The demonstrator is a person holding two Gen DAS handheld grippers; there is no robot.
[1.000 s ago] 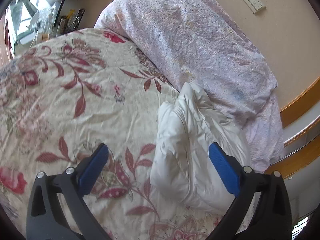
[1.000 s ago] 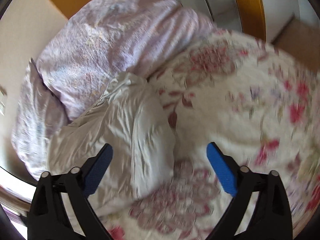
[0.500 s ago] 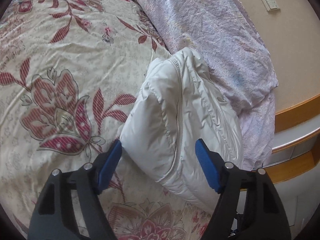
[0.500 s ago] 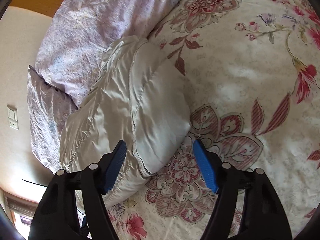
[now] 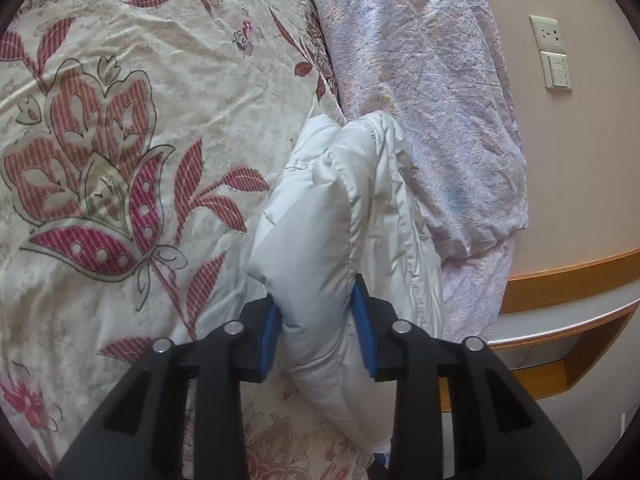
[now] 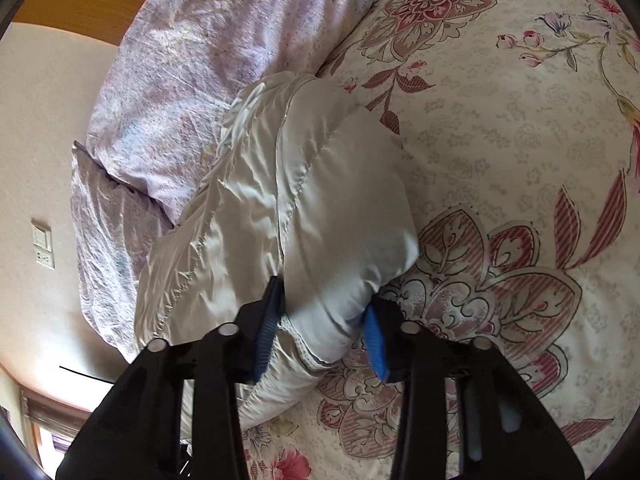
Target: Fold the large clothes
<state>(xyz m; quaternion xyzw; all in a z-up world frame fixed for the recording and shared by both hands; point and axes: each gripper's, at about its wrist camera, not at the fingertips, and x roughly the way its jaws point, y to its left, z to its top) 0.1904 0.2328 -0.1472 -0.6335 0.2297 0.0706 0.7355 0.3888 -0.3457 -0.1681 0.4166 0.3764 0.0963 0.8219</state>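
Note:
A folded white puffy jacket (image 5: 332,220) lies on the floral bedspread (image 5: 120,120), against a lilac pillow (image 5: 432,112). My left gripper (image 5: 318,332) is shut on the jacket's near end, its blue pads pressing into the padding from both sides. In the right wrist view the same jacket (image 6: 304,200) shows from its other end, and my right gripper (image 6: 322,332) is shut on a thick fold of it, with one blue pad on each side.
The lilac pillow (image 6: 208,40) lies along the headboard wall. A wooden ledge (image 5: 560,320) and wall switches (image 5: 554,56) are beyond the bed edge. The bedspread (image 6: 520,160) stretches wide beside the jacket.
Both grippers moved in onto the jacket and closed from wide open to clamped on its ends.

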